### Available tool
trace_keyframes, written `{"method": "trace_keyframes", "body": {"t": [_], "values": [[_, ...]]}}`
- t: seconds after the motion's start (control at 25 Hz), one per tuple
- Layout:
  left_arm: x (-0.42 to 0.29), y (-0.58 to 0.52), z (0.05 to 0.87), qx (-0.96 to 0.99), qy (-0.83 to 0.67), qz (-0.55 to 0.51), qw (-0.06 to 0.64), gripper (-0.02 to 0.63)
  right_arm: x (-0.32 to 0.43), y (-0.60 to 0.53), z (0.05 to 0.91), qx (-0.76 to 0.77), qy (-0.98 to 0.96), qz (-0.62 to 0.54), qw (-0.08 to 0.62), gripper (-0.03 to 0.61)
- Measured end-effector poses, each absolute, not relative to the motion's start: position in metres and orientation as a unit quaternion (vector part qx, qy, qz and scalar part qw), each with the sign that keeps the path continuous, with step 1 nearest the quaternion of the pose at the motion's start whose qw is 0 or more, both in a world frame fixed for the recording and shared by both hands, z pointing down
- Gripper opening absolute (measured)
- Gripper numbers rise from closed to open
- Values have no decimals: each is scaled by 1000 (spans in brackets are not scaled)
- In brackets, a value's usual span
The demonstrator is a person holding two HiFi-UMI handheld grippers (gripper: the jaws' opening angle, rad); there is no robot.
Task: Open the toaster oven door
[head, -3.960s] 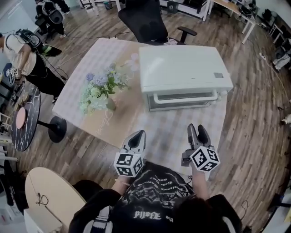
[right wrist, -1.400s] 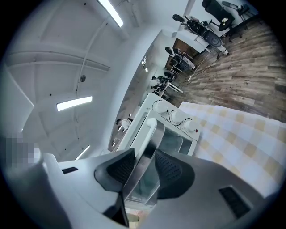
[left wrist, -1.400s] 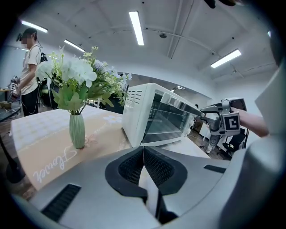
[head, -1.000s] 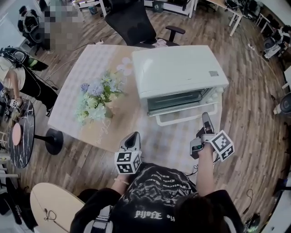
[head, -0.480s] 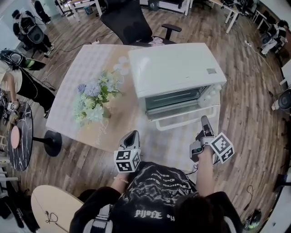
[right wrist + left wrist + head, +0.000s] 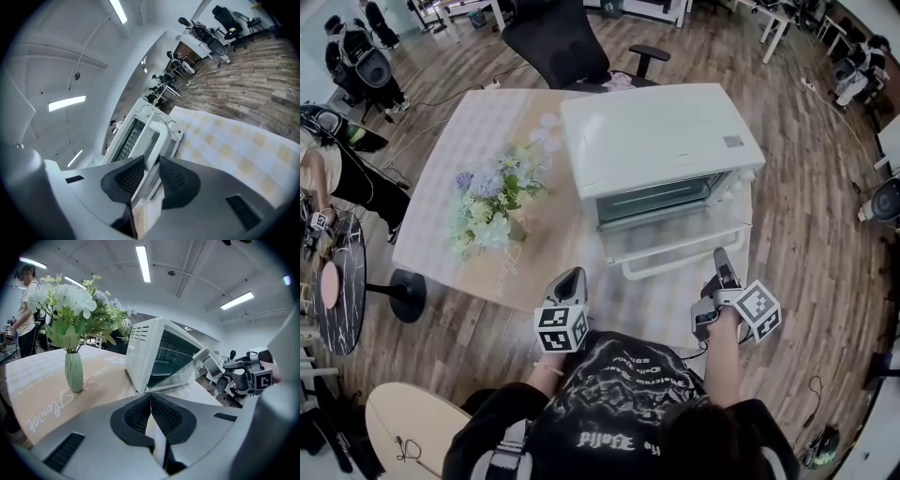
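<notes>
Right gripper [image 6: 151,164]: jaws part-way apart and closing. The door's white bar handle [image 6: 154,133] lies in line with the gap, just past the tips. The ribbed black pads do not appear to press on it. Left gripper [image 6: 150,395]: jaws together, nothing between them, held low at the near edge of the worktop [image 6: 478,131], well apart from the appliance.

Toaster oven [image 6: 661,136]: stands at the right of the worktop, with a vase of flowers [image 6: 492,211] beside it. The door [image 6: 670,234] is dropped forward on its bottom hinge, near level, with the cavity exposed. Judged: the task is essentially complete.

Handling: the casing is smooth and white, boxy with rounded corners. The door is a glass pane in a rigid frame, so it is stiff but would break if let fall. The handle is a smooth, rounded, stiff bar along the door's free edge, best taken at mid-span, across the bar. Its finish may slip, though the ribbed pads should help. The appliance looks light enough to slide on the checked worktop surface under a hard pull.
</notes>
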State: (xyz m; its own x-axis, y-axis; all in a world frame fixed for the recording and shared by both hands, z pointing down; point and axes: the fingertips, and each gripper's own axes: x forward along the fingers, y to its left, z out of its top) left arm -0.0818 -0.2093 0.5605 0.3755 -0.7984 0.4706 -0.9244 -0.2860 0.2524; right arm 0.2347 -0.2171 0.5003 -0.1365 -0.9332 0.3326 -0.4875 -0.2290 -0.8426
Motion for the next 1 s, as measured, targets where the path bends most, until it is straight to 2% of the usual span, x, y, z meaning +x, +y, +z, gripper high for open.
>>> {"method": "trace_keyframes", "body": {"t": [1.0], "values": [[-67,-189,570,801,-523,160,244,20,245,-168,567,-620,517,-554,206,87]]}}
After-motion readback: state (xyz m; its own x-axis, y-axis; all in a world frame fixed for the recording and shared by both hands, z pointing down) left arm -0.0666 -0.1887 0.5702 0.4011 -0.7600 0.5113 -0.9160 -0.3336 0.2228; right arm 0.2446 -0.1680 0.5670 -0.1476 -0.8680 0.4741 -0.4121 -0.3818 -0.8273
